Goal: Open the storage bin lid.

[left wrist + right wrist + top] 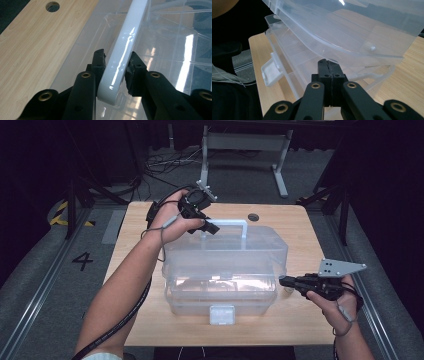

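A person at a wooden table (300, 315) works one clear plastic box (225, 265) with two grippers, one in each hand. The left gripper (207, 226), at upper centre of the high view, has its jaws clamped on the left end of the box's single white handle (227, 222), whose long axis runs left to right across the lid (225, 242); in the left gripper view the handle (122, 55) rises from between the jaws toward the top of the frame. The lid appears raised off the base, hinging upward. The right gripper (284, 281), at right centre, has its jaws pressed together, empty, with the tips just beside the box's right edge, where lid and base part. One white latch (222, 314) hangs at the front of the base. The left gripper is plainly the nearer to the handle, so any further lift probably rests on it.
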`<action>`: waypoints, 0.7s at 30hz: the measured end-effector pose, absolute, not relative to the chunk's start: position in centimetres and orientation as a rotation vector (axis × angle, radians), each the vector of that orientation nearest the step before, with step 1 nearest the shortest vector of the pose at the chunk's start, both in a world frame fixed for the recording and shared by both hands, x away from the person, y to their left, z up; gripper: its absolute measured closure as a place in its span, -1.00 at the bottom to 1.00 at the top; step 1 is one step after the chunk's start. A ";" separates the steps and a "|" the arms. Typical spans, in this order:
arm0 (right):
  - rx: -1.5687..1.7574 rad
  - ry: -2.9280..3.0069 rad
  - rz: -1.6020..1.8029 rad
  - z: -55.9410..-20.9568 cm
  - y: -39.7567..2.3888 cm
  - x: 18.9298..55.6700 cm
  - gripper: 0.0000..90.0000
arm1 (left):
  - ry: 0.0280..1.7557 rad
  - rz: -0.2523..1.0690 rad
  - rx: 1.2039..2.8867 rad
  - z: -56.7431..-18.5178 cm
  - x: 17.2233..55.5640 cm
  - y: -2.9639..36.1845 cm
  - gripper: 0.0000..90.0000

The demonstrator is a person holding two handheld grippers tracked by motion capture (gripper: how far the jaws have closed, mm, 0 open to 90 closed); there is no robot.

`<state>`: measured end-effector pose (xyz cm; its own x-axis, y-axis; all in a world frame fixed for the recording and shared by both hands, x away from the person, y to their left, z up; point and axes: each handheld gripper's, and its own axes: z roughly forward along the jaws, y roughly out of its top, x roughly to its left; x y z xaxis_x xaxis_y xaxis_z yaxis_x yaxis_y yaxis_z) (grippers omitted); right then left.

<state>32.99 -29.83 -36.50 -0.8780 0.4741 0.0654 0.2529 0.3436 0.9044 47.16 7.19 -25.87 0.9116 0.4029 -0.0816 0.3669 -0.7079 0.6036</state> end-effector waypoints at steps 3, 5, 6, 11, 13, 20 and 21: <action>0.663 2.390 1.567 -36.5 -29.9 33.0 1.00 | 0.546 0.078 2.427 -25.9 47.1 7.2 0.60; 0.669 2.387 1.572 -36.5 -29.9 33.0 1.00 | 0.547 0.082 2.423 -25.9 47.0 7.2 0.60; 0.672 2.385 1.572 -36.5 -29.9 33.0 1.00 | 0.547 0.086 2.423 -25.9 47.1 7.2 0.60; 0.670 2.373 1.580 -36.4 -29.8 33.0 1.00 | 0.545 0.136 2.388 -25.5 47.0 7.6 0.38; 0.666 2.362 1.586 -36.3 -29.8 32.9 1.00 | 0.559 0.198 2.382 -25.3 46.8 7.8 0.15; 0.655 2.357 1.566 -36.2 -29.5 33.2 1.00 | 0.594 0.247 2.285 -23.5 45.8 9.8 -0.09; 0.655 2.354 1.569 -36.1 -29.4 33.3 1.00 | 0.599 0.254 2.272 -23.3 45.7 10.1 -0.08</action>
<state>33.28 -29.42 -36.14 -0.8714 0.4881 0.0495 0.2334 0.3238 0.9169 45.67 10.09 -23.26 0.8702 0.4927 -0.0013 0.3418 -0.6018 0.7219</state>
